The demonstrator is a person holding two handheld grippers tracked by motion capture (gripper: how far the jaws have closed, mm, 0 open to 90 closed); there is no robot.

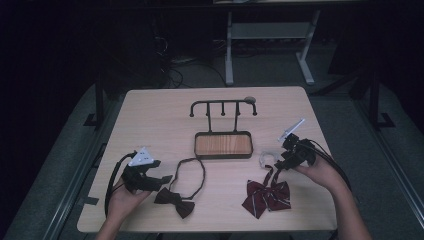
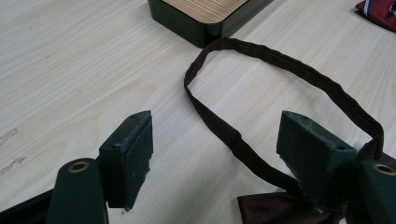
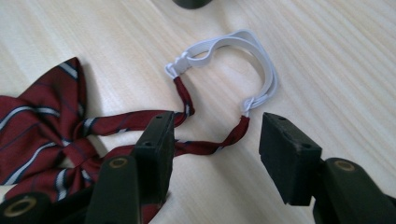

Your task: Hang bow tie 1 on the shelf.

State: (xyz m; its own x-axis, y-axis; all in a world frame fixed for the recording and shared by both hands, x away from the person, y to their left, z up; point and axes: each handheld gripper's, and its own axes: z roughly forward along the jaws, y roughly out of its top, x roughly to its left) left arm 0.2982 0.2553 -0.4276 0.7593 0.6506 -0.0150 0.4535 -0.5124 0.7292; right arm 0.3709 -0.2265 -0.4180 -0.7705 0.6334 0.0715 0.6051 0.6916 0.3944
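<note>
While both bow ties lie flat on the surface, nothing has made it onto the rack yet.

Striped tie (image 1: 267, 195) sits front right, its white elastic loop (image 3: 243, 51) curled toward the tray; the right gripper (image 3: 215, 140) hangs over the red strap with its fingers (image 3: 156, 149) apart, straddling it but not pinching. Dark tie (image 1: 175, 200) is front left with its strap loop (image 2: 280, 70) open on the wood; the left gripper (image 2: 219, 154) has released fingers around that strap too. Hook rack (image 1: 223, 106) and its tray (image 1: 223, 145) sit behind, bare. I'd say it's basically the start: both grabs and both hangs left.
</note>
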